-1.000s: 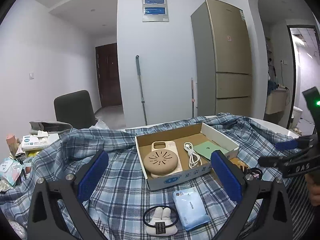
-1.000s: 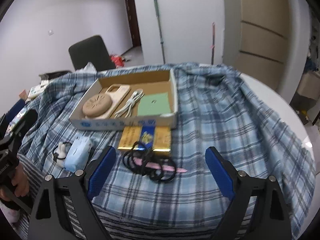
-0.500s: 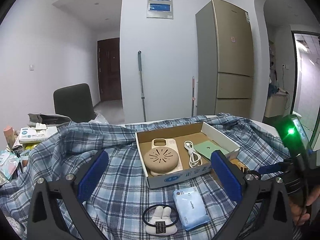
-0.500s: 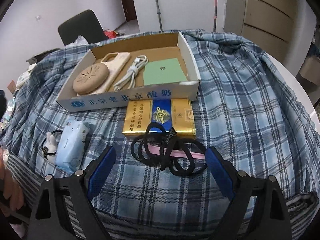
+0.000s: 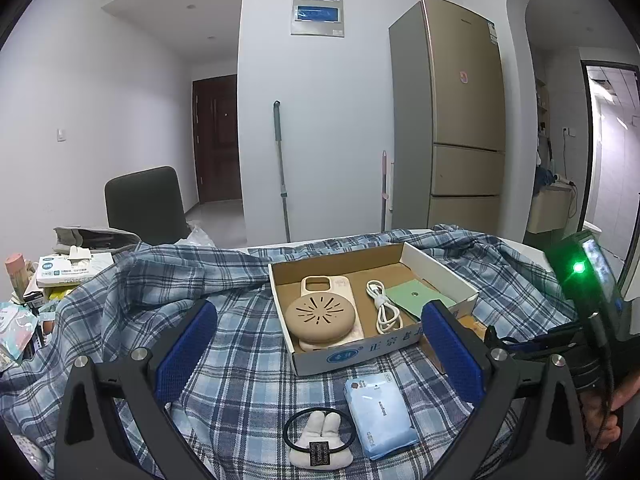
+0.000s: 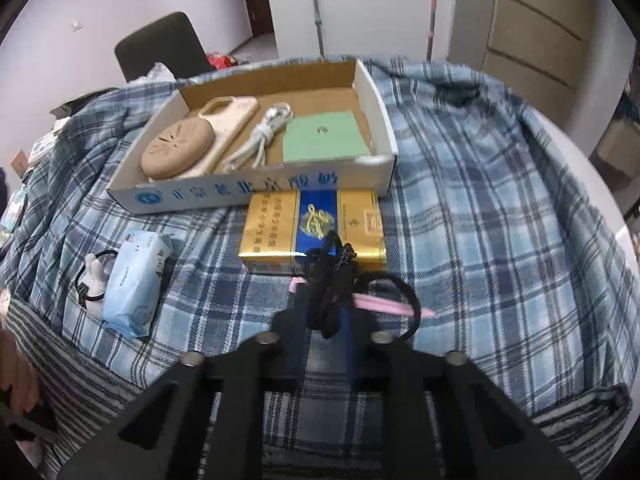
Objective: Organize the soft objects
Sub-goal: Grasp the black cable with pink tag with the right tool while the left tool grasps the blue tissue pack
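Elastics (image 6: 340, 280), black and looped, sit clamped in my right gripper (image 6: 326, 320) before the glossy gold carton (image 6: 312, 228), unseen from my left gripper (image 5: 316, 340), fingers apart above the plaid cloth (image 5: 240, 368).

The left gripper (image 5: 320, 344) hovers level with its jaws spread wide. To its right, the right gripper (image 6: 326, 316) points down, jaws pinched nearly together.
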Available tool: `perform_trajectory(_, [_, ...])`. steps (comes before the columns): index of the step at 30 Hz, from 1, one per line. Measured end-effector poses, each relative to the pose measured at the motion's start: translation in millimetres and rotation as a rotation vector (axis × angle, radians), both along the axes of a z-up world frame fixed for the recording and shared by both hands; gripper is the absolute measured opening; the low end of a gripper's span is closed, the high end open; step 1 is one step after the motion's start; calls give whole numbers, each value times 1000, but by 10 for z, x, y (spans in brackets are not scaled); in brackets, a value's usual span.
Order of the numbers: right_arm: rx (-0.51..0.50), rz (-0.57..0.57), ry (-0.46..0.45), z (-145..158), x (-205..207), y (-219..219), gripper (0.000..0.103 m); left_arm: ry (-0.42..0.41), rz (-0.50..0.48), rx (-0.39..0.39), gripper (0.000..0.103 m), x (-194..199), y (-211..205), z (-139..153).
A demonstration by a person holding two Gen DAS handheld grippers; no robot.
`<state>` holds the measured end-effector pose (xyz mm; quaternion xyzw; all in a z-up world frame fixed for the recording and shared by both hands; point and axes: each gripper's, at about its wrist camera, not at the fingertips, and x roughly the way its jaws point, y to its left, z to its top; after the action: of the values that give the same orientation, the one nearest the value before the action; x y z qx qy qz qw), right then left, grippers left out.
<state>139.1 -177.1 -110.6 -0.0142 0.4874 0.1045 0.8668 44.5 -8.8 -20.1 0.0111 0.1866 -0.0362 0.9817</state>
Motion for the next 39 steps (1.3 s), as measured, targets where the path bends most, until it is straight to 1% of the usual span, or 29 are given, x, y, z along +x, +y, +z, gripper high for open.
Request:
perform_trajectory(5, [23,43,-130,227,-151,-42,8,9,5,-6,103,10,9,-6])
perform_trajectory(9, [67,46,-227,399,-242,-124,8,20,19,-22,103,26,50,-8])
perform_trajectory(12, [46,36,-313,479,-296,-134,8,36,26,-60,103,41,120,2])
perform_trajectory(14, [34,17,-345,478,-302,-149,8,70,14,-74,103,98,144,-26])
perform_trajectory(15, [43,13,-340,455,-291,-163,8,87,8,-81,103,123,150,-42])
perform_trajectory(16, [59,12,-326,418,-271,-174,8,121,-8,-96,103,168,156,-72])
perform_trajectory(17, [68,8,-313,386,-252,-188,8,156,-28,-107,100,207,152,-103])
perform_trajectory(18, [71,3,-304,364,-243,-196,8,202,-63,-123,94,260,145,-142])
perform_trajectory(19, [74,-1,-301,361,-235,-207,8,252,-98,-147,92,314,143,-192])
perform_trajectory(20, [80,-1,-304,367,-240,-215,8,282,-107,-158,90,344,140,-230])
perform_trajectory(22, [83,4,-310,370,-254,-212,8,344,-122,-146,80,407,88,-312])
perform_trajectory(24, [85,14,-312,365,-267,-206,8,391,-151,-134,66,445,22,-378])
perform_trajectory(25, [87,16,-312,362,-269,-206,8,417,-174,-135,63,461,-11,-409])
perform_trajectory(26, [90,17,-311,361,-270,-208,8,430,-188,-142,59,461,-30,-430])
perform_trajectory(28, [99,20,-306,357,-268,-223,8,436,-211,-159,56,458,-37,-436])
perform_trajectory(30, [106,19,-299,351,-262,-233,8,452,-241,-188,47,472,-37,-451])
perform_trajectory(32, [111,21,-298,349,-264,-234,8,489,-259,-191,45,500,-59,-501])
perform_trajectory(36, [106,26,-302,354,-268,-217,8,548,-281,-178,44,542,-114,-599])
perform_trajectory(39, [107,29,-300,352,-268,-212,8,583,-255,-149,44,571,-139,-665])
